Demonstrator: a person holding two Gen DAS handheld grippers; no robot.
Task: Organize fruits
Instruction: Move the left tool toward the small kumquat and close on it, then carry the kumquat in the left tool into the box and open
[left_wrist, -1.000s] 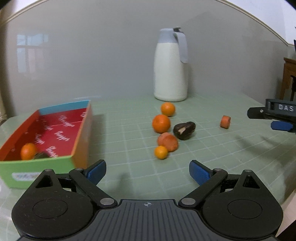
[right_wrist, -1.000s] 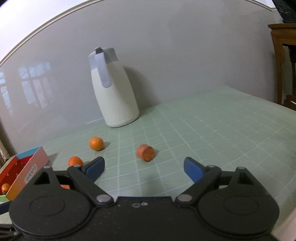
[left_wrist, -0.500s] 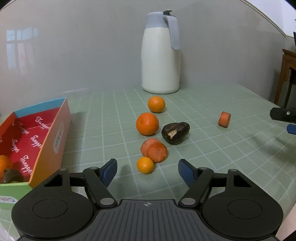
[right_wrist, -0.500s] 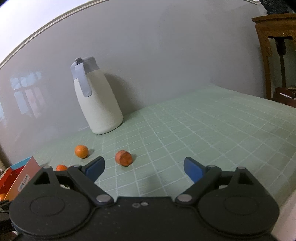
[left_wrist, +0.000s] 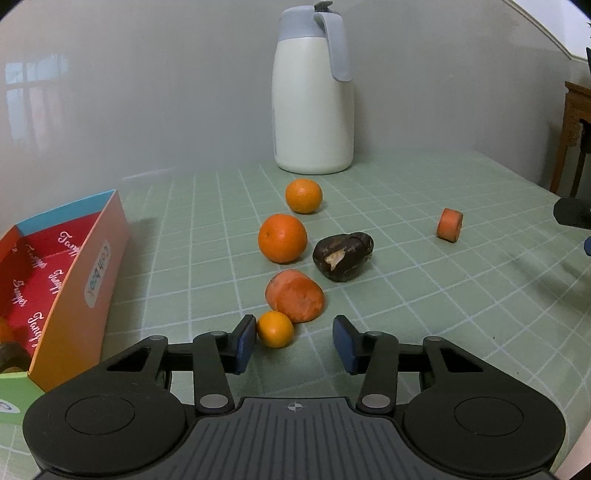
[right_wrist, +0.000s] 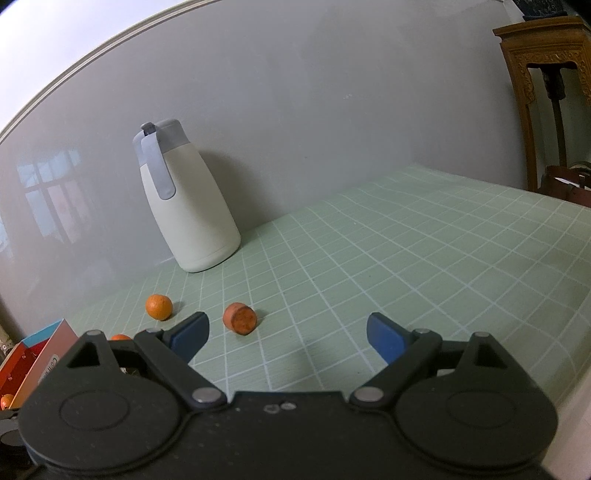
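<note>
A small orange (left_wrist: 275, 329) lies on the green checked table between the blue pads of my left gripper (left_wrist: 294, 341), whose jaws are closing; the left pad is at the fruit, the right pad stands clear of it. Just behind lie a carrot chunk (left_wrist: 294, 295), a dark brown fruit (left_wrist: 342, 256) and two bigger oranges (left_wrist: 282, 238) (left_wrist: 303, 195). A carrot slice (left_wrist: 449, 224) lies apart at the right. The red-lined box (left_wrist: 55, 291) stands at the left with fruit inside. My right gripper (right_wrist: 286, 338) is open and empty, the carrot slice (right_wrist: 240, 318) just beyond its left finger.
A white jug with a grey handle (left_wrist: 312, 99) stands against the grey wall at the back. A wooden stand (right_wrist: 543, 74) rises past the table's right edge. The right gripper's tip (left_wrist: 572, 212) shows at the right border of the left wrist view.
My left gripper moved forward and down to the small orange and narrowed its jaws around it. The right gripper's view swung a little to the right; its jaws stayed wide.
</note>
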